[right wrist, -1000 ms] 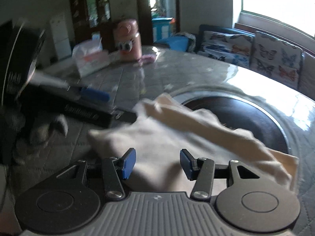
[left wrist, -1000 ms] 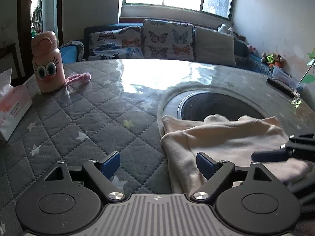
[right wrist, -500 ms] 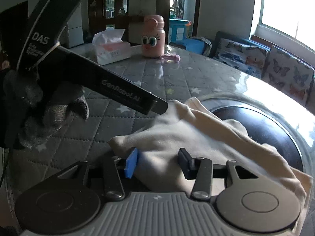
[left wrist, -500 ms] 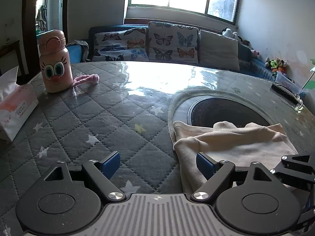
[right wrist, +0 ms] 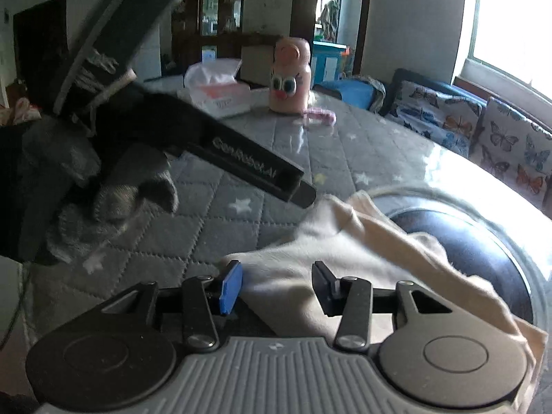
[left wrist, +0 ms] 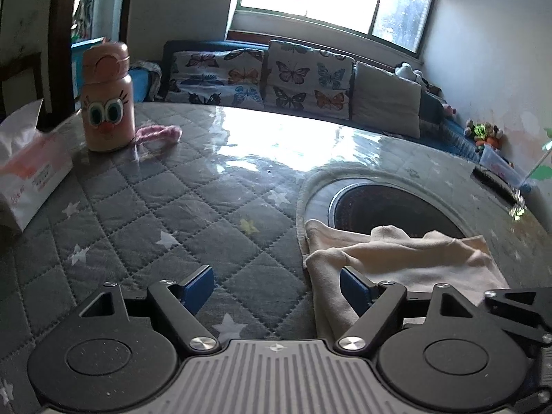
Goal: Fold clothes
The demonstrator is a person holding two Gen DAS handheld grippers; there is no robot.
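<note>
1. Your left tool (left wrist: 276,284) has its jaws wide but closing, with only the edge of the cream garment (left wrist: 407,258) between them, not pinched
2. Your right tool (right wrist: 276,284) stands partly spread over the same garment, pads not pressing it
3. The garment lies crumpled on the quilted tabletop (left wrist: 179,207), partly over a round dark inset (left wrist: 390,207)
4. A pink bottle (left wrist: 107,98) and a tissue box (left wrist: 27,172) stand well apart from it

A cream garment (left wrist: 403,258) lies crumpled and partly folded, its soft cloth bunched into ridges. It rests at the near edge of the round dark burner (left wrist: 393,207) set in the table, partly draped over that burner's rim. One rounded corner (right wrist: 331,207) sticks out away from the burner onto the quilted cover.
</note>
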